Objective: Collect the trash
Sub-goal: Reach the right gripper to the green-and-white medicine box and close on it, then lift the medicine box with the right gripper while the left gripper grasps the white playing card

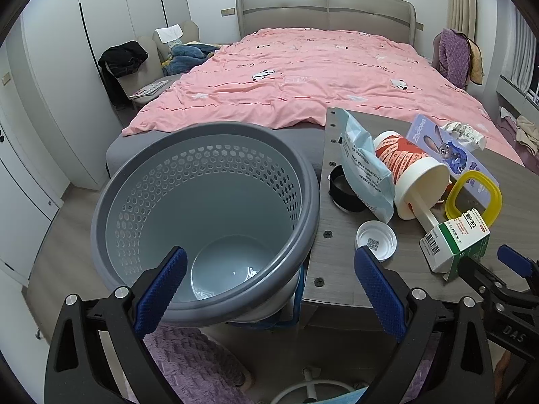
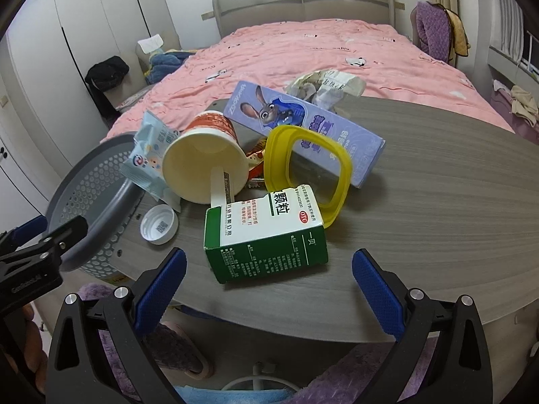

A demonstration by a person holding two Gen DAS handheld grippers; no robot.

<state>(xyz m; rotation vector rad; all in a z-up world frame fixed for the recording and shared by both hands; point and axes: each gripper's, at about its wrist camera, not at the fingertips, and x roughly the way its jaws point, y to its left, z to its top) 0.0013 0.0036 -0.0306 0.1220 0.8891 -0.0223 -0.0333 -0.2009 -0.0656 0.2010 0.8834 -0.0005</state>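
A grey perforated waste basket [image 1: 205, 222] stands empty against the table's left edge, its rim between the fingers of my open left gripper [image 1: 269, 289]. Trash lies on the wooden table [image 2: 421, 202]: a green-and-white medicine box [image 2: 266, 235], a paper cup [image 2: 205, 161] on its side, a yellow plastic ring [image 2: 340, 181], a white bottle cap [image 2: 159, 224], a pale blue wrapper [image 2: 148, 155], a purple rabbit carton [image 2: 303, 128] and crumpled paper [image 2: 323, 89]. My right gripper [image 2: 269, 289] is open just short of the medicine box, which also shows in the left wrist view [image 1: 454, 242].
A bed with a pink cover [image 1: 303, 77] fills the room behind the table. A black round object [image 1: 343, 188] sits near the table's left edge. Purple fluffy slippers [image 1: 188, 360] and a chair base [image 2: 259, 380] lie on the floor below. Wardrobes [image 1: 67, 67] line the left wall.
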